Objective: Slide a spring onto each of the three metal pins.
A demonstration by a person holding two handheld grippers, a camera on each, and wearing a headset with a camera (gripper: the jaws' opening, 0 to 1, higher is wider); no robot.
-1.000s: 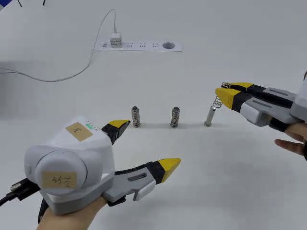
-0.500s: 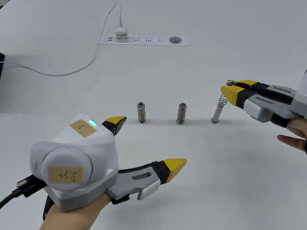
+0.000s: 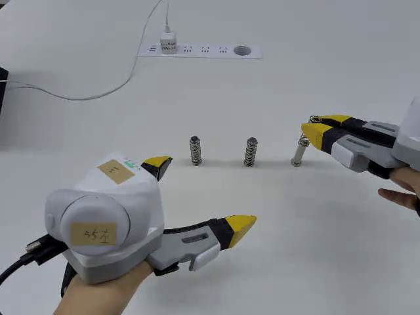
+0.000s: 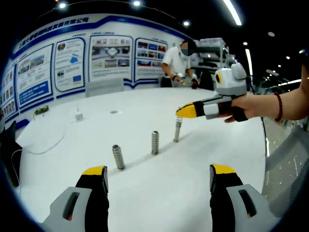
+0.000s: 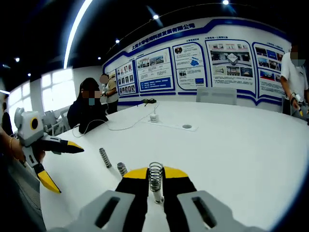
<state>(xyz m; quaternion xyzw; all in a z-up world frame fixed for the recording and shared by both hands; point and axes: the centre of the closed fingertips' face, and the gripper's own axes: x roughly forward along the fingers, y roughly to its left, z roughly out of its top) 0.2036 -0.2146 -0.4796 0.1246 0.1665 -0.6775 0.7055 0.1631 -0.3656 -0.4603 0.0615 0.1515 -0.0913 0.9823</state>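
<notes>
White workbench point(image 3: 315, 249) is serving as the work surface. Nearest the person, on the near side of the third pin point(image 3: 298, 156) and well to its left, the left gripper point(image 3: 200, 195) is hovering with its jaws spread wide and nothing between them.

At the third pin itself, the right gripper point(image 3: 314, 125) is pinching the spring point(image 5: 155, 176), its jaws drawn in around the coil. The coil is sitting over the pin's upper part, and the pin is leaning toward the gripper. How far down the coil is seated cannot be made out with confidence.

The last of the three fittings is judged to be in hand. The next move is calling for the coil to be pressed down to the pin's base, with the pin righted before release. A tipped pin is the main risk.

In line to the left of the third pin, the middle pin point(image 3: 251, 151) and the left pin point(image 3: 195, 150) are standing upright, each already wearing a spring.

Far beyond the third pin and to its left, a power strip point(image 3: 203, 50) is lying with a charger point(image 3: 168, 44) plugged in and a cable point(image 3: 98, 95) trailing off. Nothing is obstructing the work.
</notes>
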